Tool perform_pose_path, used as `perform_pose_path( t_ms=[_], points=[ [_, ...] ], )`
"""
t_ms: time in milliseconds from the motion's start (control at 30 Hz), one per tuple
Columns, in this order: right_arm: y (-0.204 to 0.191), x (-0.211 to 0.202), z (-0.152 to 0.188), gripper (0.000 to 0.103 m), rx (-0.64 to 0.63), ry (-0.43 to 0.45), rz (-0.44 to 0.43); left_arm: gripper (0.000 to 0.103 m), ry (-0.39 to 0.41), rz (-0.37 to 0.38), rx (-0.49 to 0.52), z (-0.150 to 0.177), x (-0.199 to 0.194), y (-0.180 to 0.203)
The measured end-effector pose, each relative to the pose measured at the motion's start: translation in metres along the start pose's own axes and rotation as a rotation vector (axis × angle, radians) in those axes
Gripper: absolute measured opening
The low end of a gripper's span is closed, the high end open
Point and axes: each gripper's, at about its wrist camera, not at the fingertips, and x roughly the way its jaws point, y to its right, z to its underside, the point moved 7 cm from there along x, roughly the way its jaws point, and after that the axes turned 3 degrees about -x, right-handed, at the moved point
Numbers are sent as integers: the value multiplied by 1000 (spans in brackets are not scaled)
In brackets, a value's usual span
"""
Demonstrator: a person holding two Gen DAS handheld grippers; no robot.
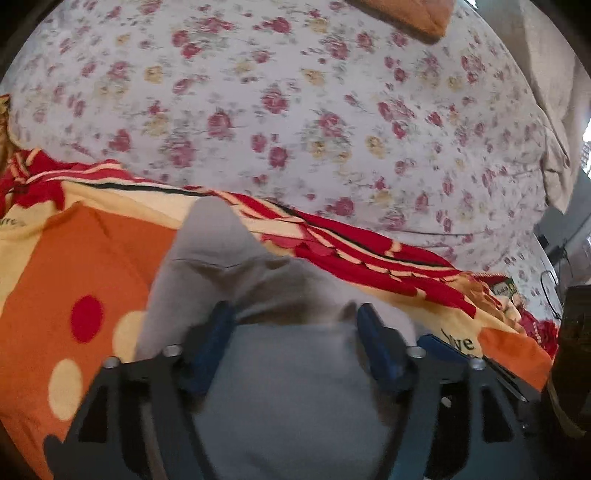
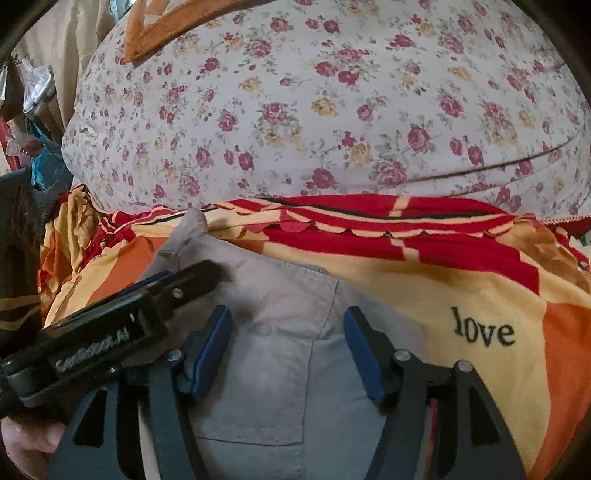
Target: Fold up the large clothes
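Observation:
A grey garment (image 1: 236, 266) lies on an orange, yellow and red blanket (image 1: 74, 258); it looks like trousers, with a pocket seam in the right wrist view (image 2: 280, 350). My left gripper (image 1: 293, 314) is open, its blue pads either side of the grey cloth and low over it. My right gripper (image 2: 288, 317) is open too, pads spread over the grey cloth. The left gripper (image 2: 155, 284) shows in the right wrist view, close at the left, over the garment's upper left corner. Whether either gripper touches the cloth I cannot tell.
The blanket (image 2: 480, 295) carries the word "love" (image 2: 482, 330). Beyond it lies a floral bed sheet (image 1: 295, 110), also in the right wrist view (image 2: 332, 110). An orange-brown cushion (image 1: 406, 18) sits at the far edge. Clutter stands at the bed's left side (image 2: 33, 110).

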Motion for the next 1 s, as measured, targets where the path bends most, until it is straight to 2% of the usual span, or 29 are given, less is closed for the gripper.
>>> perform_pose_path(
  t_ms=[100,200,267,367,467,533,567,633,667,733,833,867,933,1000],
  points=[
    [2,2,1,67,13,-11,-7,62,-8,-23,5,-1,2,1],
    [2,1,-1,67,-4,-40,-1,60,-49,-51,43,-4,-1,5],
    [5,-19,-3,55,9,-15,-11,58,-32,-66,77,-8,-28,7],
    [20,-73,-3,54,31,72,21,58,30,-77,101,-5,-77,1],
    [15,-132,16,54,-20,149,-17,58,8,-100,146,32,-109,-6],
    [0,-156,43,54,-88,177,-54,50,-22,-115,201,70,-117,-9],
    [-7,-159,57,54,-120,170,-60,48,-50,-119,223,86,-114,-9],
    [-18,-149,90,54,-163,87,-62,48,-67,-137,245,109,-109,-13],
    [-18,-136,104,54,-156,16,-61,49,-37,-149,255,115,-109,-15],
    [-14,-106,130,54,-113,-150,-67,61,-32,-147,237,117,-107,-20],
    [-10,-129,125,54,-58,-55,-60,65,-100,-73,87,117,-113,-39],
    [-8,-140,124,54,-51,-14,-56,65,-100,-62,62,117,-120,-42],
    [-3,-166,131,54,-18,65,-30,64,-53,-77,63,120,-141,-41],
    [-2,-183,147,54,3,92,-22,64,-3,-89,71,130,-167,-34]
  ],
)
